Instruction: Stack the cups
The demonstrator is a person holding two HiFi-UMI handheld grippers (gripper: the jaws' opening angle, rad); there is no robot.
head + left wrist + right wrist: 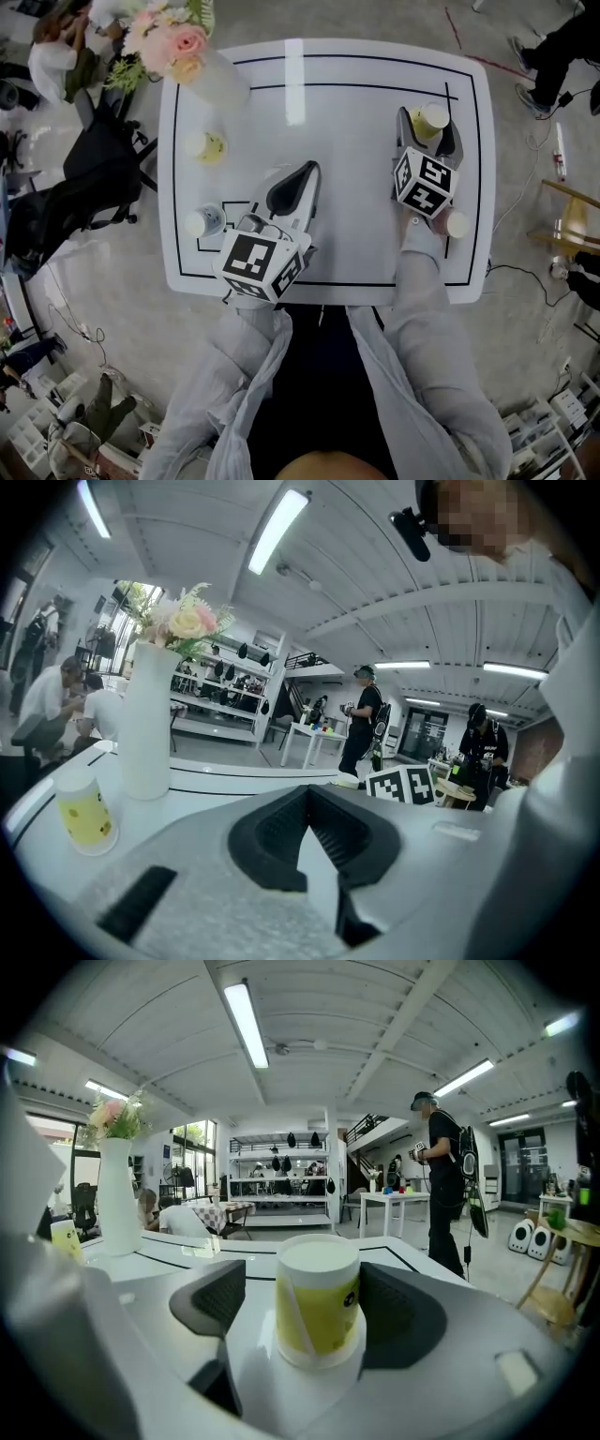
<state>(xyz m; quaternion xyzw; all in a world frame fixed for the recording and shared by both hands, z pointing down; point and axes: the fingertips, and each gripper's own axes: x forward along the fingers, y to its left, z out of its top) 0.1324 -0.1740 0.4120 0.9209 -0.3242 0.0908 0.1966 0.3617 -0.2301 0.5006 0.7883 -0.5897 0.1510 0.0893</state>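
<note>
An upturned yellow-and-white paper cup point(432, 116) point(317, 1302) stands at the table's far right. My right gripper point(428, 127) point(309, 1309) straddles it. Its jaws stand a little apart from the cup, with a clear gap on the left side, so it is open. Left of centre, my left gripper point(301, 175) point(309, 801) rests low over the table, shut, with nothing in it. A second yellow cup point(208, 145) point(84, 808) sits near the vase. A third cup point(203, 221) is at the left front and another point(457, 224) lies by my right hand.
A tall white vase point(220, 80) point(148, 719) with pink flowers stands at the table's far left corner. The white table point(328, 103) has black border lines. People stand and sit around the room, and chairs and a bag are to the left of the table.
</note>
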